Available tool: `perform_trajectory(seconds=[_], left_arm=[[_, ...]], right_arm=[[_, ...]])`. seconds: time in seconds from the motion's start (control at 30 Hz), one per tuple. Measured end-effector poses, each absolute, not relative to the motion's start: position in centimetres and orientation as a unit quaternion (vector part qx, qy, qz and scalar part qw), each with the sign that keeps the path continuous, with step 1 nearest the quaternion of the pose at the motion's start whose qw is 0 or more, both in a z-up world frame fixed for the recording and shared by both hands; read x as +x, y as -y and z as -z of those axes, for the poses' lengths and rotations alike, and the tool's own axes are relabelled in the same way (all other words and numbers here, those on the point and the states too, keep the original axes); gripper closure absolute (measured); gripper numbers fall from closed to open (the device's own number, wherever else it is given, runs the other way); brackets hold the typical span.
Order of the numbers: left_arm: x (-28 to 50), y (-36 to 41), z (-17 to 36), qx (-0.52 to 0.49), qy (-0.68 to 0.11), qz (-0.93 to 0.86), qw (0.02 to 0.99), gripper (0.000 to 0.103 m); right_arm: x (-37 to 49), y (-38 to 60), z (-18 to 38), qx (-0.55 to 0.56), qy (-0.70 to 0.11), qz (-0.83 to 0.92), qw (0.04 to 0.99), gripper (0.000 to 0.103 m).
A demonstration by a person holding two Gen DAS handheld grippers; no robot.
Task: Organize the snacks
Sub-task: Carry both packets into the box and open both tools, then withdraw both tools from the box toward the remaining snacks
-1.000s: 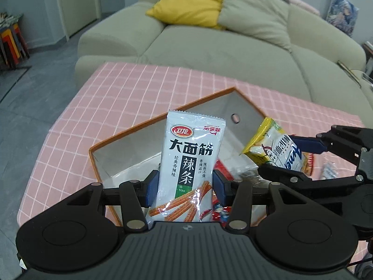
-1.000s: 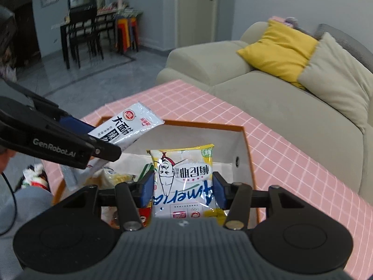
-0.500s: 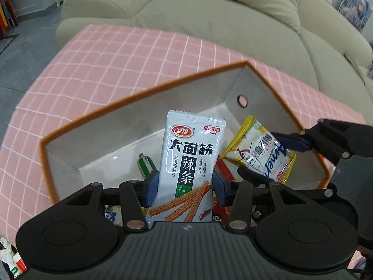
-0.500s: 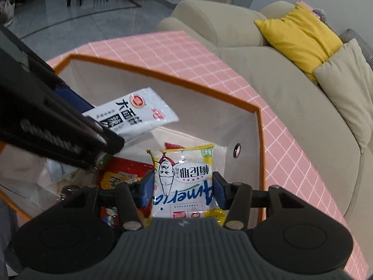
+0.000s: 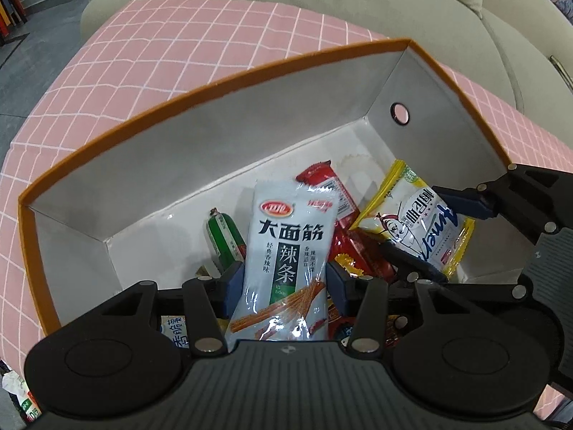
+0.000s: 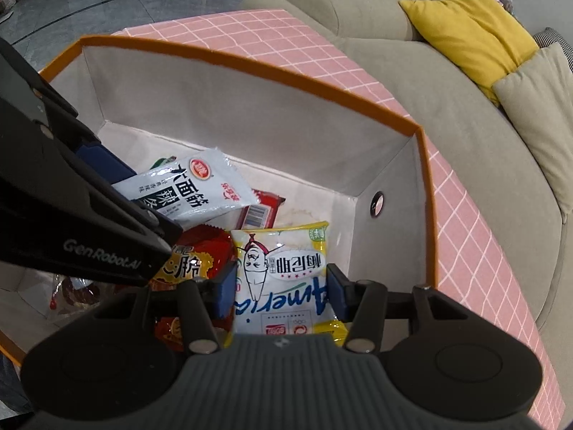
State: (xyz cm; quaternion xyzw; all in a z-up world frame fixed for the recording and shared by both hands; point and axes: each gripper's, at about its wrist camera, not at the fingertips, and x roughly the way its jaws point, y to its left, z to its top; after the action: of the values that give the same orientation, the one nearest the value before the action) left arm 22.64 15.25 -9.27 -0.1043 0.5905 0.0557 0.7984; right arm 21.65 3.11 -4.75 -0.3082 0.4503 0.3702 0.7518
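Note:
My left gripper (image 5: 284,283) is shut on a pale blue-white spicy-strip packet (image 5: 286,247) and holds it inside the orange-rimmed box (image 5: 215,82). My right gripper (image 6: 281,288) is shut on a yellow-and-white snack packet (image 6: 283,279), also down inside the box (image 6: 250,64). The right gripper shows in the left wrist view (image 5: 444,236) beside its yellow packet (image 5: 419,225). The left gripper's arm (image 6: 71,215) crosses the right wrist view with the pale packet (image 6: 186,190). Red packets (image 5: 343,236) and a green sausage stick (image 5: 224,240) lie on the box floor.
The box stands on a pink checked tablecloth (image 5: 161,53). A beige sofa (image 6: 447,114) with a yellow cushion (image 6: 469,32) runs behind the table. A red-and-yellow packet (image 6: 193,261) and a barcode wrapper (image 6: 261,208) lie on the box floor.
Both grippers have moved down from above the box rim into the box, each still holding its packet. The box floor and its snacks have come into view.

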Motion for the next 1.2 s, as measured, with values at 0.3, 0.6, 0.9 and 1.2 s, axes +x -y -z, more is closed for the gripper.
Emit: perform_trajectory(seconds=[0.3, 0.6, 0.9, 1.2], left_arm=[[22.6, -14.8, 8.9, -0.097, -0.59, -0.058, 0.799, 0.047], [21.6, -14.3, 7.2, -0.09, -0.58, -0.058, 0.807, 0.042], [19.4, -13.2, 4.0, -0.081, -0.545, -0.065, 0.832, 0.039], [16.4, -10.4, 0.6, -0.062, -0.484, -0.082, 0.869, 0.038]], right_arm=[[21.8, -2.6, 4.4, -0.293, -0.459, -0.37, 0.753, 0.04], [21.2, -1.8, 2.7, -0.278, -0.456, -0.374, 0.758, 0.029], [19.7, 0.6, -0.6, -0.24, -0.43, -0.373, 0.786, 0.023], [16.6, 4.5, -4.0, -0.19, -0.381, -0.356, 0.832, 0.019]])
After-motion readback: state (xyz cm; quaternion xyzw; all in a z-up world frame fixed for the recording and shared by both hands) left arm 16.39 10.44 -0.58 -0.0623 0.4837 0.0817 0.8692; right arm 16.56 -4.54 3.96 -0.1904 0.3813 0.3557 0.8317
